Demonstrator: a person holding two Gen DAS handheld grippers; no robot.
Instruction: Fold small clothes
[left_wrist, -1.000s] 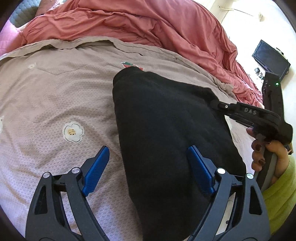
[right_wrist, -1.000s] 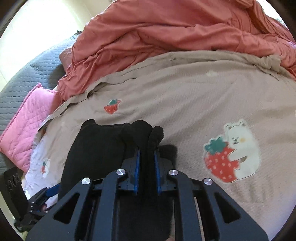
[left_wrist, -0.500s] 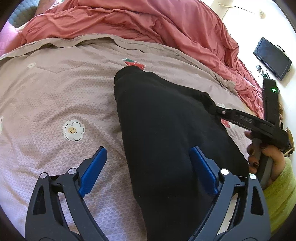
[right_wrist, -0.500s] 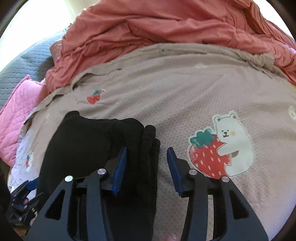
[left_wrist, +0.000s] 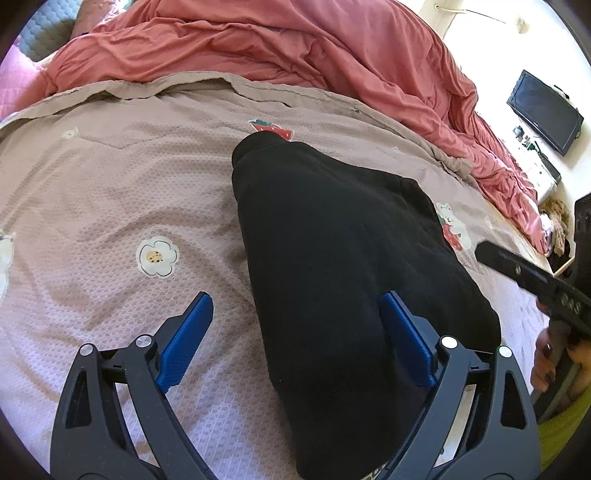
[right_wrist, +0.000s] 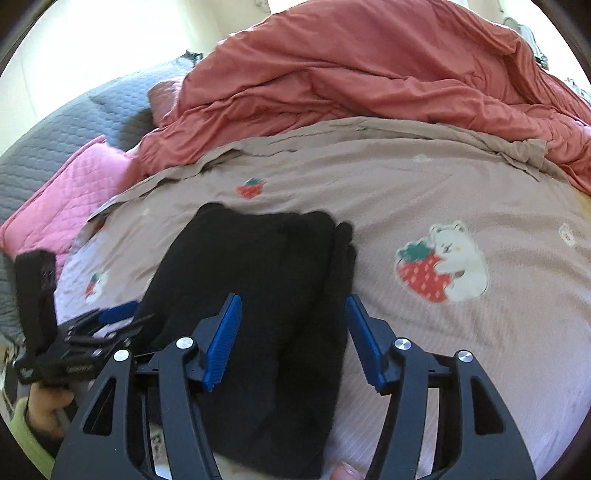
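While the left wrist view shows the left gripper (left_wrist: 295, 339) spread wide and grasping nothing, the black garment (left_wrist: 340, 258) lies as a long folded strip on the printed bedspread (left_wrist: 110, 192), its near part between the blue pads. From the right wrist view, the right gripper (right_wrist: 293, 338) is likewise released above the garment's near right edge, where layers appear stacked, though motion blur obscures them. Judged from this layout, one lengthwise fold is complete; the next move calls for gripping one end and carrying it over the other.

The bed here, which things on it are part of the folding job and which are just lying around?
Part of the job:
- black garment, lying on the printed bedsheet
- left gripper, open
- right gripper, open

Just lying about:
- red duvet, bunched behind
- pink quilted cushion
- grey quilted cover
- TV screen on the wall
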